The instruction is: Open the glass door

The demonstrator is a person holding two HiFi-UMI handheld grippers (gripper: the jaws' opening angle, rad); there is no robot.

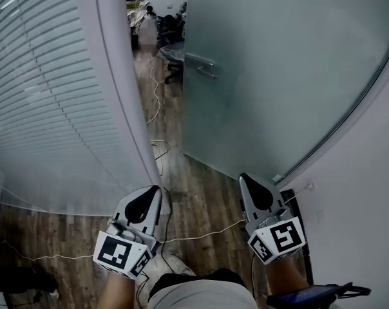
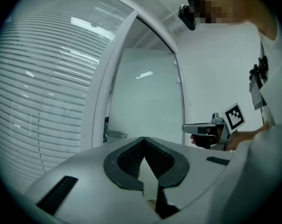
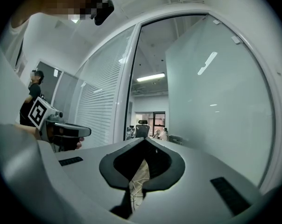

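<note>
The frosted glass door [image 1: 278, 76] stands ajar, with a gap between its edge and the white frame post [image 1: 117, 76]. Its metal handle [image 1: 205, 65] sticks out near the door's free edge, far ahead of both grippers. My left gripper [image 1: 154, 190] is low at the foot of the frame post, shut and empty. My right gripper [image 1: 243, 178] is held in front of the door's lower part, apart from the glass, shut with nothing in it. In the left gripper view the door [image 2: 145, 97] and its handle [image 2: 116, 134] lie ahead. The right gripper view looks through the gap past the door [image 3: 215, 101].
A glass wall with horizontal blinds [image 1: 40, 95] runs along the left. Thin cables [image 1: 201, 234] trail over the wood floor and through the doorway. Office chairs [image 1: 172, 28] stand in the room beyond. A white wall [image 1: 368, 192] closes the right side.
</note>
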